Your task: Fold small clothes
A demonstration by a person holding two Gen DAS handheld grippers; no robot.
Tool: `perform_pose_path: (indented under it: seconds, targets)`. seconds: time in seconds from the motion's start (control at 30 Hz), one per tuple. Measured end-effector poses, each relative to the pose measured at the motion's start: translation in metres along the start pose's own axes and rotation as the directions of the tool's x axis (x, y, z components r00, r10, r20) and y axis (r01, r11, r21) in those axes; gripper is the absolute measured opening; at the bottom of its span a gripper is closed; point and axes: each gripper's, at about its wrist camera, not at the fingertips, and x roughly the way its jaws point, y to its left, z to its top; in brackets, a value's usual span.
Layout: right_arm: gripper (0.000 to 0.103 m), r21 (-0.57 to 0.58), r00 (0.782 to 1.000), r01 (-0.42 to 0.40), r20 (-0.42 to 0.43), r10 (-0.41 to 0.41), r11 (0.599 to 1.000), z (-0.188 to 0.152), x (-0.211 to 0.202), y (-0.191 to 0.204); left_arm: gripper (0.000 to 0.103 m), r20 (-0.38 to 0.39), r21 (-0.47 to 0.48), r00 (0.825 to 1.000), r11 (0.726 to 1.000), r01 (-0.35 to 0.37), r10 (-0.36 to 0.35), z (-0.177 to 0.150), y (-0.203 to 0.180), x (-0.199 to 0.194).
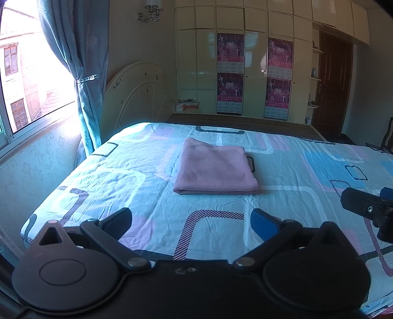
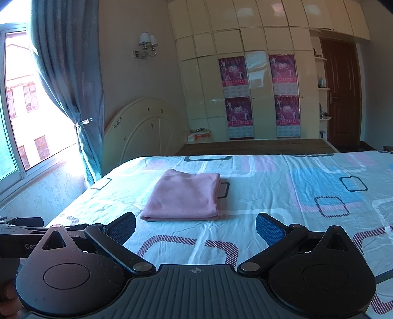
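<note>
A home bedroom: bed, headboard, wardrobe, curtained window.

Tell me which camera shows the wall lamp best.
The right wrist view: the wall lamp appears whole, both shades and bracket. In the left wrist view the lamp is cut off by the top edge.

Posters' print unreadable; curtain cropped above

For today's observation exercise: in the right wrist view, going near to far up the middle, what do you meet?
Right gripper, open → folded pink cloth on the patterned bedsheet → dark wooden bed end → cream wardrobe.
</note>
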Motion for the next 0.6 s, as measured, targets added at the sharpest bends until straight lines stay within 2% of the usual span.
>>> perform_pose_path:
  seconds: [0.6]
  targets:
    - [0.103,-0.001,1.000,-0.005,-0.020,0.005,1.000,-0.0016,0.0082,0.0032,0.102,-0.007,-0.010,1.000,1.000,-0.001,0.000,-0.0023,0.0016,0.0022]
